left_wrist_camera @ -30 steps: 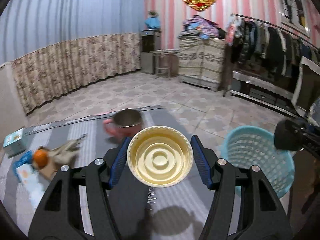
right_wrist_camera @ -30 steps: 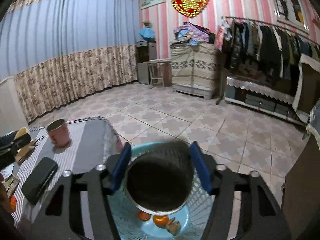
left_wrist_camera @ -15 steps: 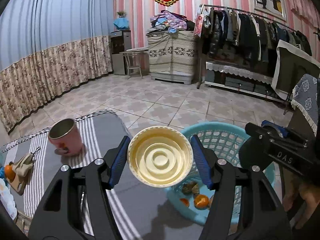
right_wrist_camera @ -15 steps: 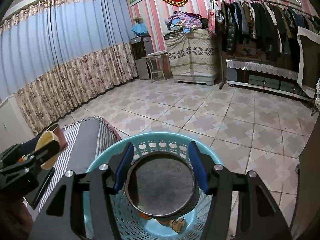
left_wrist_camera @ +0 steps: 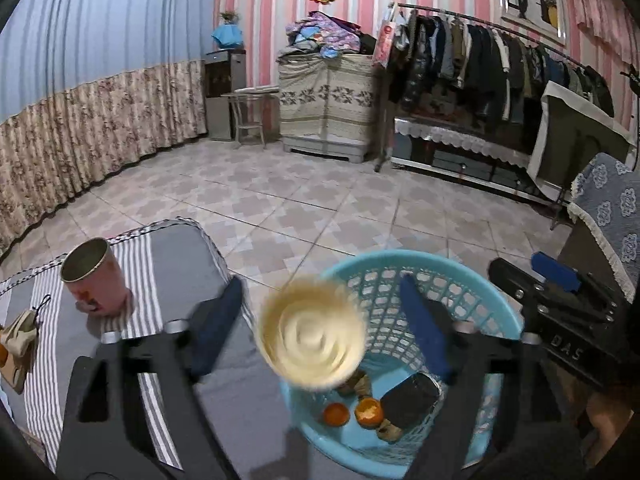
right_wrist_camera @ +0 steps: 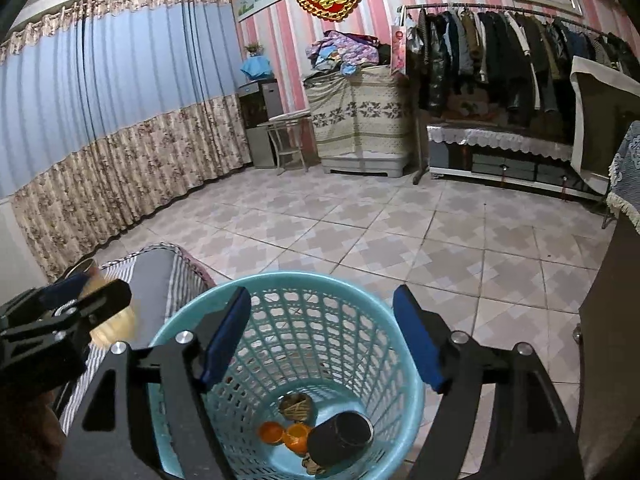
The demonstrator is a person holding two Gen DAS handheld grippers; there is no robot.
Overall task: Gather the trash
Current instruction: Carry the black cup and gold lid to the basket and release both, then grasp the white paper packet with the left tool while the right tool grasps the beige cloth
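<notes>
On my left wrist feed the left gripper [left_wrist_camera: 320,328] has its blue-padded fingers [left_wrist_camera: 218,326] spread wide, and the cream paper cup [left_wrist_camera: 311,334] sits blurred in the gap between them, touching neither pad — it is loose over the near rim of the turquoise basket [left_wrist_camera: 496,312]. From the right wrist feed I see the same cup [right_wrist_camera: 114,324] only partly, behind the left gripper [right_wrist_camera: 70,304] at the left edge, beside the basket's [right_wrist_camera: 192,320] rim and over the striped worktop [right_wrist_camera: 154,280]. My right gripper [right_wrist_camera: 322,336] hangs directly above the basket mouth, its fingers [right_wrist_camera: 418,340] parted and holding nothing. Down on the basket floor lies a dark can [right_wrist_camera: 340,434] on its side, with two pieces of orange peel [right_wrist_camera: 286,434] just beside it and a brownish crumpled scrap [right_wrist_camera: 296,404] behind them; another small brown bit lies at the near edge, too unclear for me to name. The left feed shows the same pile: the can [left_wrist_camera: 412,400], the orange peel [left_wrist_camera: 352,412] and the scrap partly hidden under the cup. On the grey-and-white striped worktop [left_wrist_camera: 224,392] a pink tin can [left_wrist_camera: 96,280] stands upright with its open top showing, well apart from the basket — and at the far left edge there is a beige bundle [left_wrist_camera: 18,340] lying on the worktop.
</notes>
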